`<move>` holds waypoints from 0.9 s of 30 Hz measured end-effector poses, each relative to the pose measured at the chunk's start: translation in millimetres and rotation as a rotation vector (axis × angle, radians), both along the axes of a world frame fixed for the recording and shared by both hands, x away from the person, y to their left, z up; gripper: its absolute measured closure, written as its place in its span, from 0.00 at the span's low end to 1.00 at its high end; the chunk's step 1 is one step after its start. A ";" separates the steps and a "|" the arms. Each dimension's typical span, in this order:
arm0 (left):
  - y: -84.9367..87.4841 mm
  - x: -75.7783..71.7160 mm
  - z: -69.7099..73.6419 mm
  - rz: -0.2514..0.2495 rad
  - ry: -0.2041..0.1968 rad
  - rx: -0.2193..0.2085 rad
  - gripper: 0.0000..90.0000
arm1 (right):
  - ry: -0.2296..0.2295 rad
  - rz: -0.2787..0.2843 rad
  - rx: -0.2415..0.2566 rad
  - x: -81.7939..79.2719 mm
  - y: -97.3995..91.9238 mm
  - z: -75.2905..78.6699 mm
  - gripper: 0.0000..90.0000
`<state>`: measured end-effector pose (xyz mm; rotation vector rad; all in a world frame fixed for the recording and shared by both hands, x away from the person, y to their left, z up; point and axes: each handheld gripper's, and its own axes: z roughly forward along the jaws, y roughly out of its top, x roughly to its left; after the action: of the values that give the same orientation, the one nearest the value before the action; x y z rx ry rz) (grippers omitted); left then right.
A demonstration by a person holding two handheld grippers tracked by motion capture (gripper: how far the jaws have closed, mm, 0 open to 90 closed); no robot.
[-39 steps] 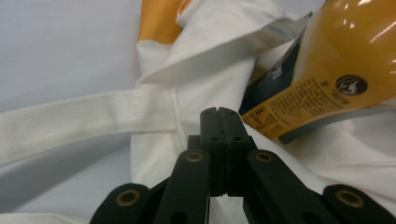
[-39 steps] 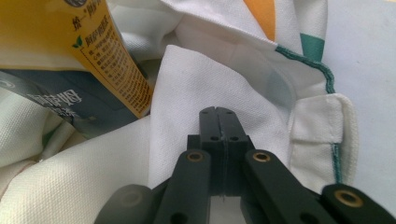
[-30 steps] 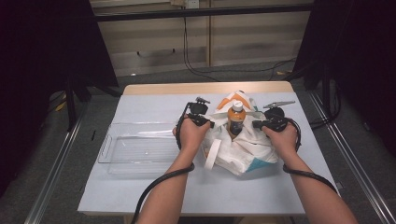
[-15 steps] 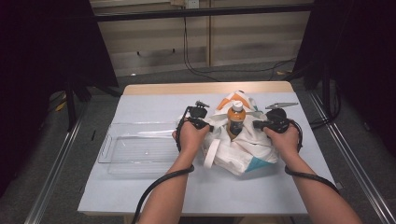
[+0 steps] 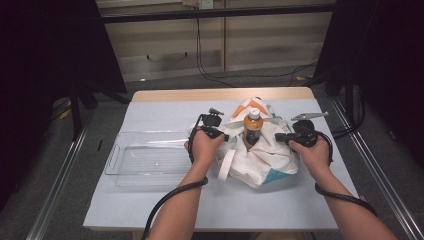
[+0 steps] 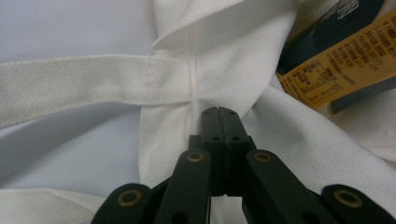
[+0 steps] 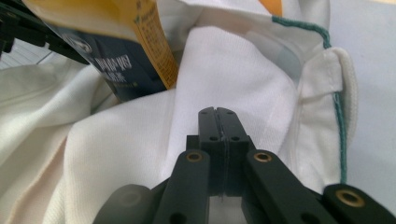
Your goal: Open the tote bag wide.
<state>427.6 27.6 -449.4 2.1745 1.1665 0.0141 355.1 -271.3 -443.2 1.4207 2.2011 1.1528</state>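
Note:
A white cloth bag (image 5: 270,160) with orange and teal patches lies crumpled mid-table. An orange-labelled bottle (image 5: 252,131) with a white cap stands upright in it. My left gripper (image 5: 223,136) is at the bag's left rim, its jaws pressed together on a fold of the cloth (image 6: 224,56), and the bottle label (image 6: 336,65) is just beyond. My right gripper (image 5: 278,137) is at the right rim, shut on the white cloth (image 7: 233,70) right below the bottle (image 7: 121,60). The two grippers face each other across the bottle.
A clear plastic tray (image 5: 112,160) lies on the grey mat to the left of the bag. A white bag strap (image 5: 225,167) hangs toward the front edge. Metal rails run along both sides of the table, and cables trail from both grippers.

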 end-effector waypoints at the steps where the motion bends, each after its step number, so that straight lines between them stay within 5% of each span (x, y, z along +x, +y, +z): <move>1: -0.3 -0.3 0.1 0.000 -0.001 -0.002 1.00 | 0.006 -0.003 0.002 -0.7 -0.5 -1.9 1.00; 9: -0.5 -1.6 -1.8 0.001 -0.006 0.004 1.00 | 0.002 -0.011 0.011 -2.3 -1.0 -13.1 1.00; 16: 0.6 -2.8 -1.0 0.009 0.006 -0.039 1.00 | 0.003 -0.011 0.002 -4.5 -0.3 -23.4 1.00; 27: 4.5 -10.4 22.1 0.002 -0.027 -0.096 1.00 | 0.018 -0.019 -0.003 -3.4 0.7 -23.4 1.00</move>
<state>417.2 32.2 -427.2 2.0829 1.1313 -0.0116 351.8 -270.6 -466.6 1.4526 2.1956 1.1346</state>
